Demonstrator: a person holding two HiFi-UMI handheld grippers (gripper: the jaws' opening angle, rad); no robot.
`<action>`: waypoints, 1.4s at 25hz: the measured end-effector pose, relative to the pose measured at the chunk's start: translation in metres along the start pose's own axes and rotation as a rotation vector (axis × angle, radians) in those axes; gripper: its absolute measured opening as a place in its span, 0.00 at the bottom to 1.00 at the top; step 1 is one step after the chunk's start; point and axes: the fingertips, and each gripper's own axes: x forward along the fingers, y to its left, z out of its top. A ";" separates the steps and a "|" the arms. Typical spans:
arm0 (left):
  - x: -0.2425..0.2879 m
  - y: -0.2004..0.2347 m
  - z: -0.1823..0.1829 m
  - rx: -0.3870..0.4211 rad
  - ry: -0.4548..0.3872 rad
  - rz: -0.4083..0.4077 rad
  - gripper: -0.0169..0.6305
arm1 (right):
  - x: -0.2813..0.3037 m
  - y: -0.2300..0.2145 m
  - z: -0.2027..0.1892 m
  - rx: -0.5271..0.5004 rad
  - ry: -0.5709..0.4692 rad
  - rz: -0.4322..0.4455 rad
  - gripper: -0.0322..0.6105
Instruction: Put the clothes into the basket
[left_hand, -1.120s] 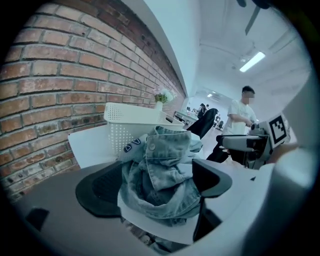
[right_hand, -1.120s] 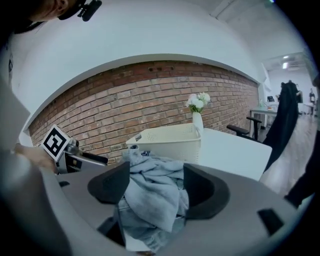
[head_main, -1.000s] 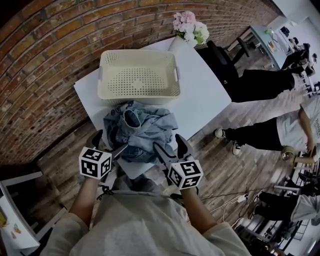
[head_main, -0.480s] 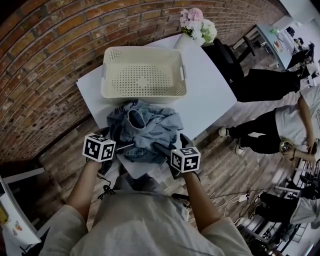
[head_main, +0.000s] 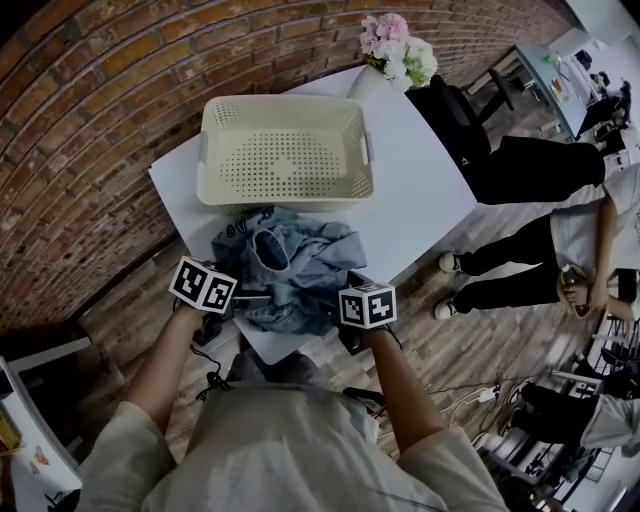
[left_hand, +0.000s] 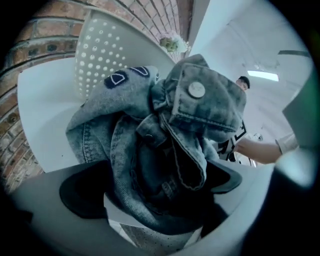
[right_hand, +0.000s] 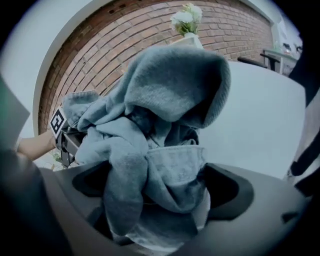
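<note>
The left gripper (left_hand: 155, 187) is standing wide, its jaws having just been opening, with the denim clothes (head_main: 290, 265) bunching loosely between them. The right gripper (right_hand: 160, 187) is doing likewise at the pile's other side. Both should be pushing deep and biting thick folds before lifting toward the basket (head_main: 280, 185) waiting beyond the jaws. Cloth is hiding the jaw tips and whatever is lying underneath.

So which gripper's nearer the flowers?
Right. The right gripper is beside the clothes towards the flowers; the left gripper is across the pile. Both grippers' jaws have just been opening, clothes between them.
</note>
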 end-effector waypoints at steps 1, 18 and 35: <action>0.001 -0.001 0.000 0.004 0.008 -0.010 0.94 | 0.002 0.000 -0.001 0.007 0.010 0.005 0.95; 0.031 -0.048 0.018 0.125 -0.068 -0.173 0.92 | 0.017 0.055 0.009 -0.111 -0.019 0.210 0.55; -0.033 -0.111 0.030 0.241 -0.268 -0.137 0.70 | -0.059 0.105 0.034 -0.297 -0.211 0.203 0.46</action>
